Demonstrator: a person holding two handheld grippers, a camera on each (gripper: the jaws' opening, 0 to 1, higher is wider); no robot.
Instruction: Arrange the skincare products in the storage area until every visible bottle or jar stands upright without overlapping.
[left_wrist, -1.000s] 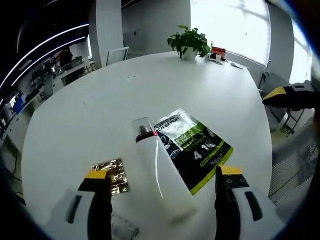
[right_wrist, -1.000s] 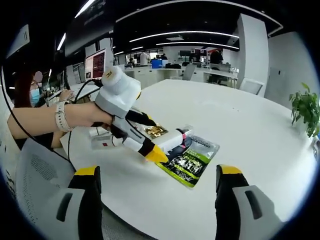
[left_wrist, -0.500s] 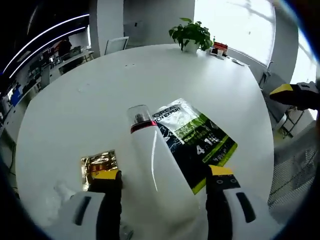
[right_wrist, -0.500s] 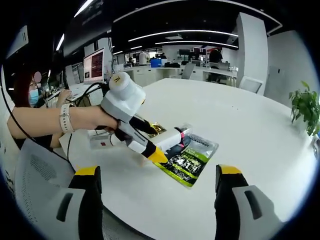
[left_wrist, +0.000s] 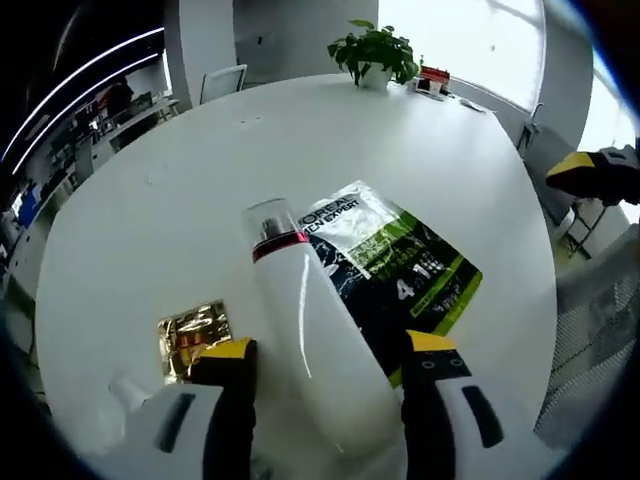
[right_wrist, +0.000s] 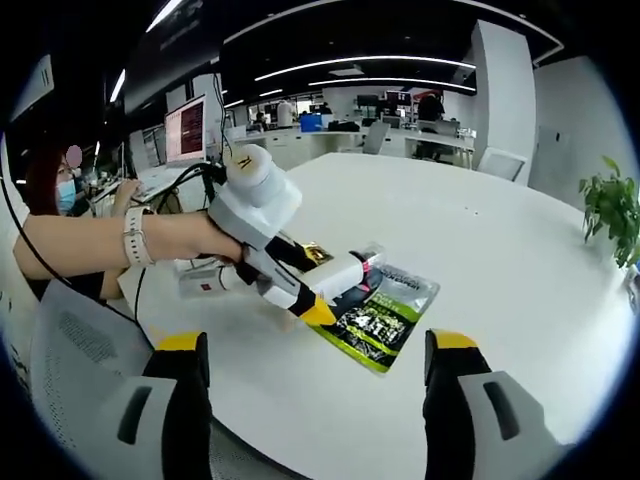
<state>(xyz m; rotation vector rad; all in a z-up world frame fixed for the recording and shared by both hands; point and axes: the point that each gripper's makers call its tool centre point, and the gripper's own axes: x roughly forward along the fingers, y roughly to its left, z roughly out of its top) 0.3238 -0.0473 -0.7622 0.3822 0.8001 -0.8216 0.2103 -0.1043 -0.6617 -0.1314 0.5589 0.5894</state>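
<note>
Lying on its side between the jaws of the left gripper (left_wrist: 328, 352): white bottle (left_wrist: 320, 345), clear cap and red band pointing away up the white table (left_wrist: 200, 190). Jaws spread either side of the bottle body, narrower than a second ago and drawn further along it; contact with the body cannot be told. Just right of the bottle, touching or partly under it, a flat green-and-black sachet (left_wrist: 395, 270); just left, by the left jaw tip, a gold foil packet (left_wrist: 190, 335). Farther off, a potted plant (left_wrist: 375, 50) at the table's far edge.

From the right gripper view: right gripper (right_wrist: 318, 352) held wide apart with nothing between the jaws, well short of the products, much as before. Beyond it, the left gripper (right_wrist: 300, 290) in a person's hand (right_wrist: 195, 238), angled down over the bottle (right_wrist: 335, 275), lower than a second ago. Sachet (right_wrist: 380, 320) flat beside it.
</note>
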